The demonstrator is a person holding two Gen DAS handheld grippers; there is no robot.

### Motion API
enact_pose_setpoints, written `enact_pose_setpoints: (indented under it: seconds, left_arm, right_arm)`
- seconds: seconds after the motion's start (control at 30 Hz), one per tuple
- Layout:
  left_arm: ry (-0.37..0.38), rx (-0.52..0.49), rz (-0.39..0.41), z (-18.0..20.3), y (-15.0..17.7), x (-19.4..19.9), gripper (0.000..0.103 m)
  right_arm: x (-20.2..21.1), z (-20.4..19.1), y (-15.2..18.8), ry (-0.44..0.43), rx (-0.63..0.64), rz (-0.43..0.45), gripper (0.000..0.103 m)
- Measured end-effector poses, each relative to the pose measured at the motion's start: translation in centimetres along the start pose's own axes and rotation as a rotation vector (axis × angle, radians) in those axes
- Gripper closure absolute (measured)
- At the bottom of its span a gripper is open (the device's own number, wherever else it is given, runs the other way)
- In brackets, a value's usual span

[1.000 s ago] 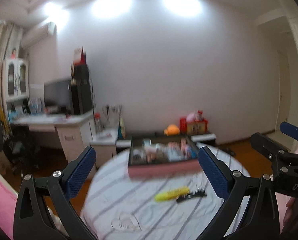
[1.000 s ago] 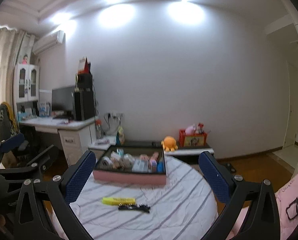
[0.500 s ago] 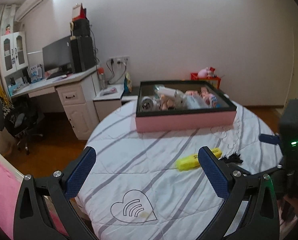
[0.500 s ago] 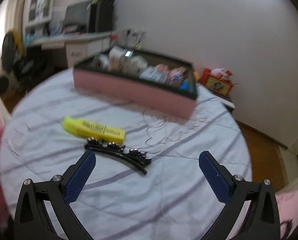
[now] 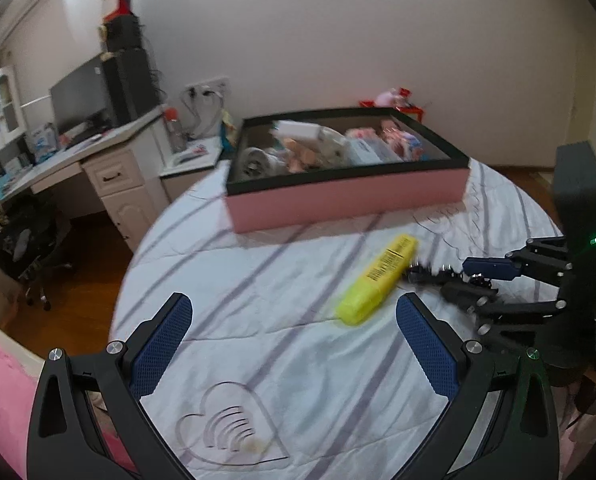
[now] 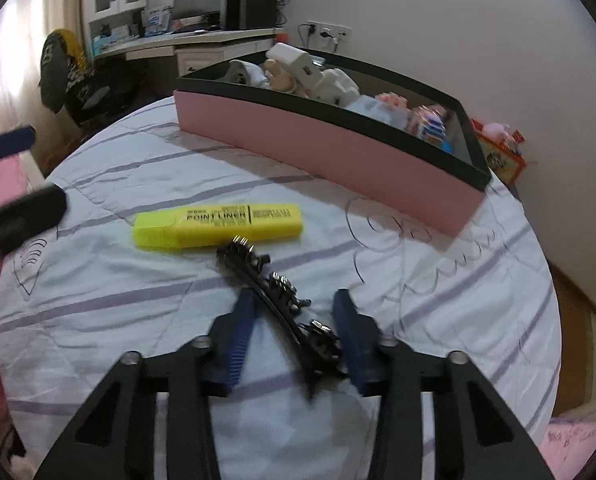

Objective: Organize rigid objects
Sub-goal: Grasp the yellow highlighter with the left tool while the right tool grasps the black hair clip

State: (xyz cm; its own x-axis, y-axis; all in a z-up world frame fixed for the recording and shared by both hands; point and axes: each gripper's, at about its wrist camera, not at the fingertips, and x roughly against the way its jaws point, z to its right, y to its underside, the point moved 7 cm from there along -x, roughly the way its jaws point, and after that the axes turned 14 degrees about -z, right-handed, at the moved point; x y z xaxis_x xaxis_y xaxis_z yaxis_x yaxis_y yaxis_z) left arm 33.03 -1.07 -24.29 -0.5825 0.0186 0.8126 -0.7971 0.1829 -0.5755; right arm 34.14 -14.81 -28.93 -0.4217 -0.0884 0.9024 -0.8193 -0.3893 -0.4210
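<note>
A round table under a white quilted cloth with lilac stripes (image 6: 145, 296) fills both views, where a second ago each camera looked mostly at the far wall; both grippers have come down over it. At its far side stands a pink-walled, black-rimmed cardboard box (image 6: 338, 152) already heaped with small toys and packets, the likely home for what is left outside. Nearer lies a fat yellow plastic highlighter (image 6: 217, 224), and just beside it a slim black hair clip studded with dark beads (image 6: 281, 300). The right gripper (image 6: 298, 320) has just been closing: half a second ago its jaws stood wide, now they bracket the clip's near end, though blur hides whether the pads actually press on it. So the pick seems under way, not yet secured. The left gripper (image 5: 293, 340) hangs with its jaws spread and nothing between them, short of the highlighter. The clip's far tip is almost touching the highlighter and could nudge it when lifted; the box's tall wall must be cleared.
</note>
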Motion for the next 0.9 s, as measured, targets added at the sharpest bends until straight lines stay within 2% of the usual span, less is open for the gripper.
enact_pose_setpoints:
  seconds: [0.03, 0.23, 0.43, 0.53, 0.57, 0.63, 0.7, 0.73, 0.77, 0.8, 0.9]
  left_arm:
    - [0.011, -0.012, -0.003, 0.4, -0.1, -0.3, 0.000]
    - [0.059, -0.056, -0.059, 2.6, -1.4, -3.4, 0.000]
    - [0.016, -0.144, -0.134, 4.6, -2.3, -6.9, 0.000]
    - [0.036, -0.158, -0.183, 5.1, -2.6, -8.3, 0.000]
    - [0.054, -0.160, -0.183, 5.2, -2.8, -8.5, 0.004]
    - [0.119, -0.160, -0.197, 5.5, -3.0, -8.7, 0.020]
    - [0.173, -0.150, -0.196, 5.8, -3.2, -8.7, 0.045]
    - [0.169, -0.152, -0.187, 5.9, -3.3, -8.6, 0.053]
    - [0.167, -0.153, -0.179, 6.0, -3.2, -8.5, 0.068]
    - [0.168, -0.147, -0.174, 6.1, -3.2, -8.4, 0.076]
    - [0.147, -0.079, -0.159, 5.3, -2.7, -7.8, 0.077]
  right_arm:
    - [0.3, 0.6, 0.5, 0.014, -0.035, -0.001, 0.083]
    - [1.1, 4.9, 2.8, 0.032, -0.250, 0.004, 0.084]
    - [0.8, 5.3, 2.5, 0.008, -0.286, 0.009, 0.084]
    - [0.5, 5.6, 1.8, 0.004, -0.291, 0.011, 0.083]
    - [0.4, 5.6, 1.5, 0.002, -0.295, 0.014, 0.083]
    - [0.3, 5.8, 1.3, -0.002, -0.300, 0.012, 0.083]
    - [0.2, 5.9, 1.1, -0.002, -0.301, 0.012, 0.083]
    - [0.1, 5.9, 1.1, -0.001, -0.300, 0.010, 0.083]
    - [0.1, 5.9, 0.9, -0.002, -0.302, 0.011, 0.083]
    - [0.0, 6.0, 0.9, -0.005, -0.306, 0.011, 0.083]
    - [0.0, 6.0, 0.7, -0.005, -0.309, 0.006, 0.083]
